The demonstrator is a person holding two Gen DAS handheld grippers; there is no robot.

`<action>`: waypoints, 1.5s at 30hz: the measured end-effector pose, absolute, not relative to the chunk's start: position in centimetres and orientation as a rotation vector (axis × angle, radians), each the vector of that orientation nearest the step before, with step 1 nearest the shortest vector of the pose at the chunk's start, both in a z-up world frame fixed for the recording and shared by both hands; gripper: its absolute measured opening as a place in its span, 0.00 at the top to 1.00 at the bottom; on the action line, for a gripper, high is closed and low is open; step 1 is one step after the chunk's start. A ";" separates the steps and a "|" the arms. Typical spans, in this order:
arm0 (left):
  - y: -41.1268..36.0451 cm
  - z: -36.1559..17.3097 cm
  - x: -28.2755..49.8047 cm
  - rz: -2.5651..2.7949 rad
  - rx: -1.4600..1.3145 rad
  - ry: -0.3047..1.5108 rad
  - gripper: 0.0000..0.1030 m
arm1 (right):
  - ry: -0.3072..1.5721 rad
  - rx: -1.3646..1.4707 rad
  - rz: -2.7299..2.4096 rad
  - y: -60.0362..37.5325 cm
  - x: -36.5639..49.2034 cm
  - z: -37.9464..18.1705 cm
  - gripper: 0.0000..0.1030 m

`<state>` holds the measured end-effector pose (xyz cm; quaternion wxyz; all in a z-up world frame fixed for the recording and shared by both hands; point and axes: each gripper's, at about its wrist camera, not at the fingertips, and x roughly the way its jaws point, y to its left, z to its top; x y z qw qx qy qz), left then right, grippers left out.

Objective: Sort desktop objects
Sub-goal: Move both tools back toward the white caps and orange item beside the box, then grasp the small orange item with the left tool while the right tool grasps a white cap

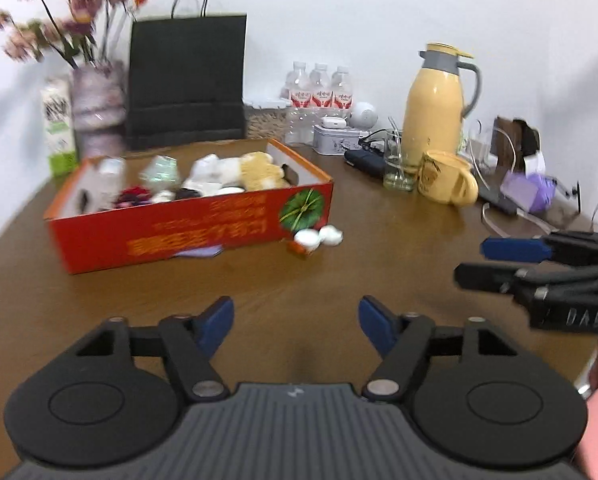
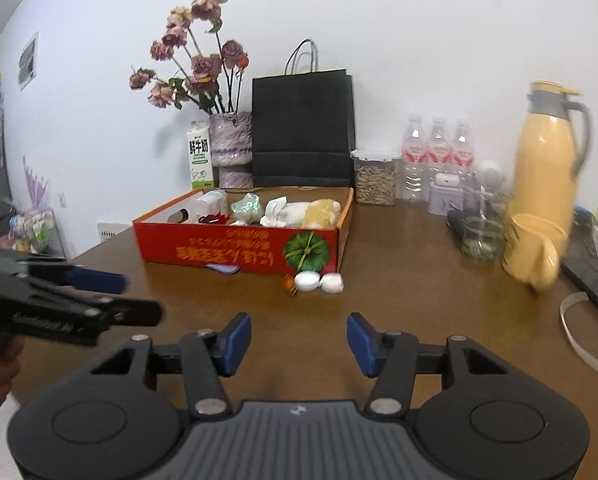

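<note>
The left gripper (image 1: 295,320) hung over bare brown table (image 1: 379,264), its blue pads apart with nothing between them; the right gripper (image 2: 299,340) likewise stood parted and empty. No earlier view was given, so nothing more could be told of the jaws. Open tabletop lay between both tools and the red box (image 2: 239,250) at twelve o'clock, which sat back from the near edge, its long axis running left to right, its printed long side facing the cameras. The box held soft toys and small items. Two white wrapped candies (image 2: 319,282) lay side by side on the table, touching the box's near right corner. At two o'clock stood a yellow jug (image 2: 547,156), a yellow mug (image 2: 535,252) on its side, and a glass (image 2: 481,236), crowding the right edge. A black bag (image 2: 303,128) stood behind the box by the wall.
</note>
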<state>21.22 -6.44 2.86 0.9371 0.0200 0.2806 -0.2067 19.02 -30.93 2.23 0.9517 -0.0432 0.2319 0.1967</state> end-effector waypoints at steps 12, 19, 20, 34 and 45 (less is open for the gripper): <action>-12.6 -1.7 34.2 -0.404 0.052 0.689 0.53 | 0.642 -0.267 0.621 -30.7 36.3 -2.7 0.51; -12.8 -2.8 35.1 -0.350 0.068 0.682 0.77 | 0.666 -0.214 0.684 -29.9 38.6 -4.5 0.55; -12.7 -2.8 35.1 -0.352 0.060 0.676 0.77 | 0.667 -0.214 0.681 -29.9 38.5 -4.5 0.56; -10.3 -2.8 31.8 -0.345 -0.017 0.687 0.91 | 0.626 -0.220 0.573 -28.9 34.6 -4.0 0.77; -7.4 0.4 24.9 -0.308 0.034 0.647 0.91 | 0.570 0.046 0.485 -30.3 24.4 -2.0 0.77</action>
